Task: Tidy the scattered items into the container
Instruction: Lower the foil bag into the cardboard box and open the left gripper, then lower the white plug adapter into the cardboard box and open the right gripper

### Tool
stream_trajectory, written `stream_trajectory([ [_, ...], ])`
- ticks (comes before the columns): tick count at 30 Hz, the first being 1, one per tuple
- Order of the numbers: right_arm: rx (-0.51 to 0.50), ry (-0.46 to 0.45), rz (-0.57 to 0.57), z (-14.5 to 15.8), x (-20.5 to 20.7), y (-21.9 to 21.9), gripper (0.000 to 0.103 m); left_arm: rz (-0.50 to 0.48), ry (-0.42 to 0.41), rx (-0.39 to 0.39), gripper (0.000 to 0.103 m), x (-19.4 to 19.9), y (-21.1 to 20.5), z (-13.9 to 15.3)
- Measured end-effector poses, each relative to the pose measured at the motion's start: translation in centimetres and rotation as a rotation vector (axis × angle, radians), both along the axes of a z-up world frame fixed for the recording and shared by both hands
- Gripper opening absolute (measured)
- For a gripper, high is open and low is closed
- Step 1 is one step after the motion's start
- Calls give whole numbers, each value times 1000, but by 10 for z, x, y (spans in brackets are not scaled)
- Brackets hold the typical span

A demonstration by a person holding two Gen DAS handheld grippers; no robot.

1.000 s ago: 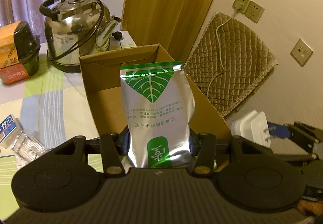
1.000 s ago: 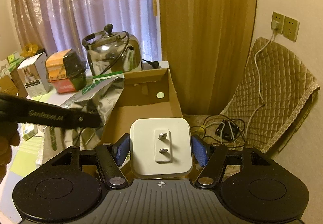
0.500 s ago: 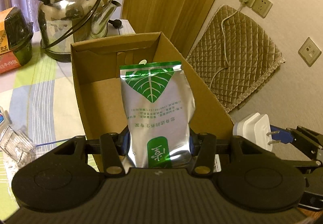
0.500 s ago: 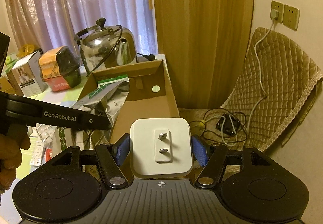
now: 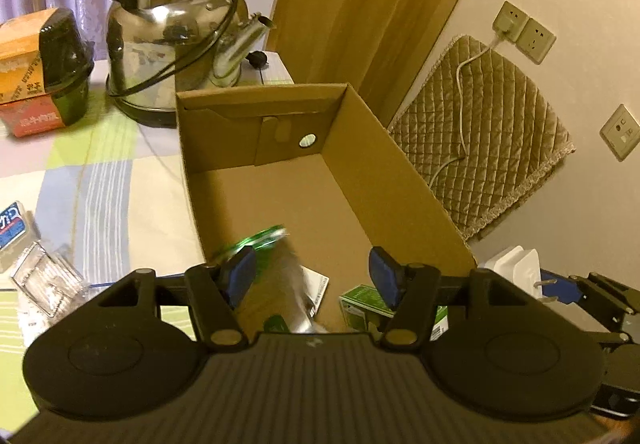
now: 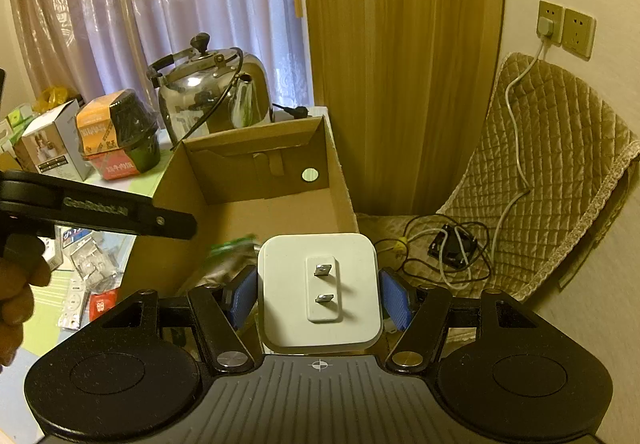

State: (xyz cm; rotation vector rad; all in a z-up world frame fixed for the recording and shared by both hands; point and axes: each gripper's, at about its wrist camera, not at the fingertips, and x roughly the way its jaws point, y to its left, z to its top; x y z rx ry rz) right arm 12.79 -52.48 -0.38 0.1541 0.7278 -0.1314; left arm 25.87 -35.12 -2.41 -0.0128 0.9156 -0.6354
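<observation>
An open cardboard box (image 5: 384, 148) (image 6: 340, 184) stands at the table's right edge. My left gripper (image 5: 312, 276) hangs open over its near end. Below it a silver and green pouch (image 5: 292, 276) (image 6: 228, 256) is blurred as it drops into the box, beside a small green carton (image 5: 360, 304) on the box floor. My right gripper (image 6: 318, 296) is shut on a white plug adapter (image 6: 320, 288) with its two prongs facing the camera, just right of the box's near corner. The adapter (image 5: 516, 264) also shows at the right of the left wrist view.
A steel kettle (image 5: 172, 28) stands behind the box. An orange and black package (image 5: 40, 60) sits at the far left. Clear plastic packets (image 5: 44, 280) and small packs (image 6: 84, 284) lie on the checked tablecloth. A quilted pad (image 6: 552, 164) and loose cables (image 6: 444, 244) lie off the table's right.
My left gripper has opened and let go of the pouch, which now falls into the box. The right gripper has kept its hold on the adapter and drawn nearer to the box.
</observation>
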Motion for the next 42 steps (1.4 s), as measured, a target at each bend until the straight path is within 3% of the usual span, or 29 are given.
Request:
stream_trajectory([
  [7,-4,-3,11,1,1,8,67,11,-8,-2,59,-8,16,5],
  [27,-41,-3,77,7,25,34,67,19,-58,100,67,-29,65,3],
  [32,-55,6,98,5,37,40,67,28,-77,136,83,-30,74,-1],
  [42,-80,32,135,-7,65,44,67,64,-70,197,102,-27,95,-12],
])
